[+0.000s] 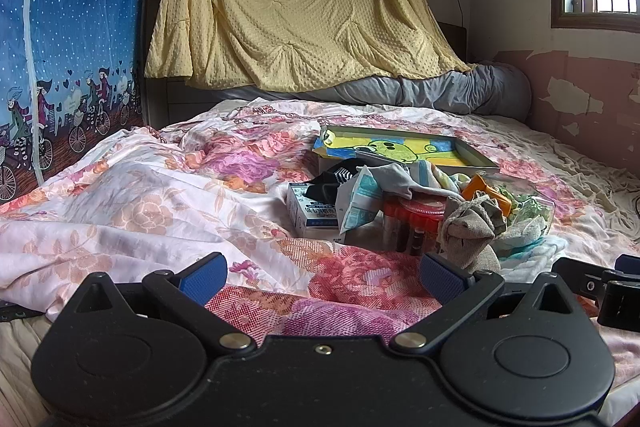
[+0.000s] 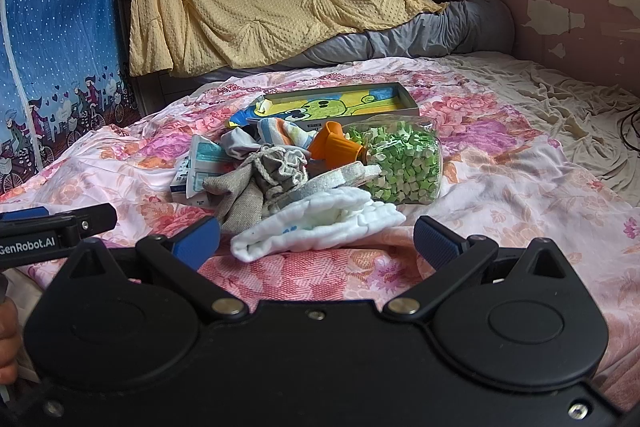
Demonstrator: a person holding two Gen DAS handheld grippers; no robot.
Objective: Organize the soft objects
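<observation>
A mixed heap of things is seen in the middle of the bed, on a flowered bedspread. In it, soft pieces are tangled with hard ones: a folded white cloth lies nearest, a grey-brown drawstring pouch rests against it, and a pale grey sock and a striped sock are piled behind. Between them an orange plastic piece, a bag of green and white paper bits and small cardboard boxes are wedged. Behind the heap a shallow tray with a cartoon picture inside is laid open; nothing has been put in it.

The left gripper is held low over the bedspread, just short of the heap, its jaws spread wide and empty. The right gripper is held likewise, jaws spread, with the white cloth lying just ahead of the gap between them but not pinched.

The sorting is judged not to have begun: no soft piece is seen set apart or folded into a group of its own. Every sock, cloth and pouch is left to be picked out of the heap.
</observation>
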